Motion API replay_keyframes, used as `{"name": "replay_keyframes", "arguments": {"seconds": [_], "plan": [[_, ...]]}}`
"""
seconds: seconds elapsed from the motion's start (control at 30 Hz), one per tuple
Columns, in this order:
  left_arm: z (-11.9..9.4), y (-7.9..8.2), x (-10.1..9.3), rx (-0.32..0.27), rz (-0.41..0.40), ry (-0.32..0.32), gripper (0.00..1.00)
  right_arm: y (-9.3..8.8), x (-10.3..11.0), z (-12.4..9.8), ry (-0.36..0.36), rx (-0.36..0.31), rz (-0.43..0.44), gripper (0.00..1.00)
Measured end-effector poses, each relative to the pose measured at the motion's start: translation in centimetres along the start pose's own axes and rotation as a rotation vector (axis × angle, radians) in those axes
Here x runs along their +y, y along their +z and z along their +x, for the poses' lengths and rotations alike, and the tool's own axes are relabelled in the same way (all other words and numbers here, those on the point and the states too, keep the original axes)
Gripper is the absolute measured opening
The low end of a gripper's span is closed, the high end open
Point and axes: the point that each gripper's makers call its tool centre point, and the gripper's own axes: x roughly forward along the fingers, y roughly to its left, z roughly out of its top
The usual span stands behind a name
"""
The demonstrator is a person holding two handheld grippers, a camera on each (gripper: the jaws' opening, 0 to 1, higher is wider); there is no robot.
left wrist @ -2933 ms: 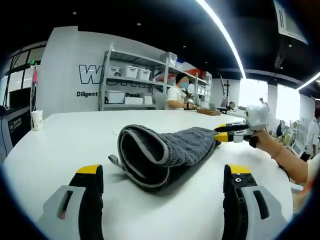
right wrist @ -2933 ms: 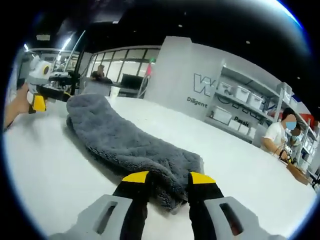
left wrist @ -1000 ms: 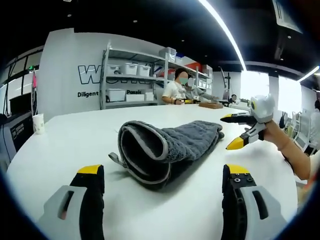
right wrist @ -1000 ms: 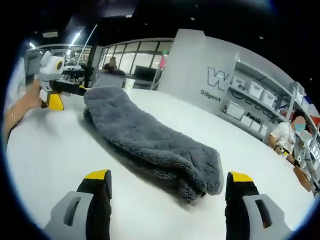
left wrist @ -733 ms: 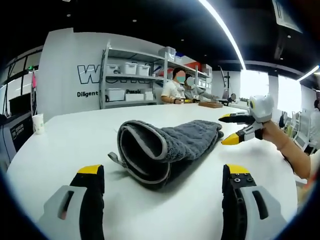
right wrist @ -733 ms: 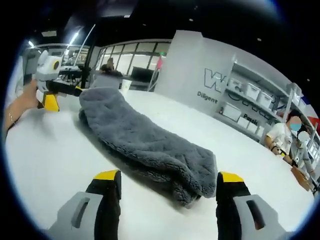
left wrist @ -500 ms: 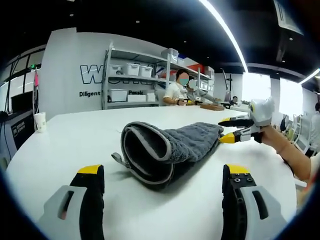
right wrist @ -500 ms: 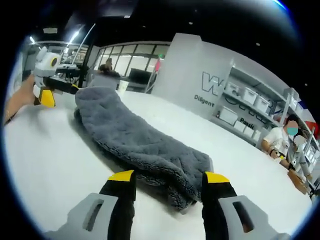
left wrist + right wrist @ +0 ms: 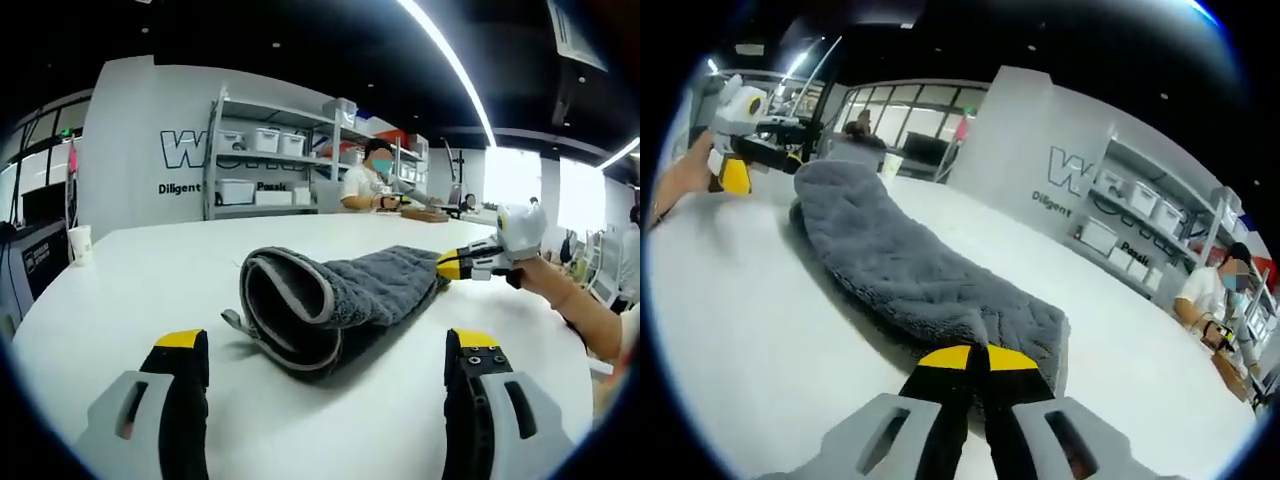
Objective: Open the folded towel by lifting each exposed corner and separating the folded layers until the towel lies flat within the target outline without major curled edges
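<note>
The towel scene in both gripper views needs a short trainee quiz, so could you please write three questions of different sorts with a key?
1. True or false: the right tool is shut on one end of the grey towel.
2. How do the left tool's jaws stand? A) wide apart, short of the towel B) shut on the towel C) shut on the paper cup
3. Fill in: the towel lies on a white ____.

Key: 1. True. 2. A. 3. Table.
</note>
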Motion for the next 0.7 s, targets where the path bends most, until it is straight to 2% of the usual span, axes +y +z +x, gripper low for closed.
{"name": "replay_keyframes", "arguments": {"seconds": [0.2,0.27,0.4,0.5,0.7], "plan": [[-0.2,0.1,-0.2,0.006,0.003,-0.004,0.97,0.6,0.7,-0.3,0.035,-0.008,-0.005,0.00],[-0.5,0.6,-0.5,-0.019,0.012,-0.007,0.97,0.7,0.8,-0.1,0.052,-0.009,-0.004,0.00],[-0.5,0.2,0.2,-0.008,0.000,0.005,0.97,0.5,1.3,0.8,0.087,0.015,-0.022,0.00],[-0.6,0.1,0.7,-0.010,-0.023,0.018,0.97,0.8,2.2,0.6,0.123,0.013,-0.028,0.00],[-0.5,-0.1,0.6,0.001,-0.010,0.021,0.97,1.2,3.5,0.1,0.184,0.006,-0.029,0.00]]}}
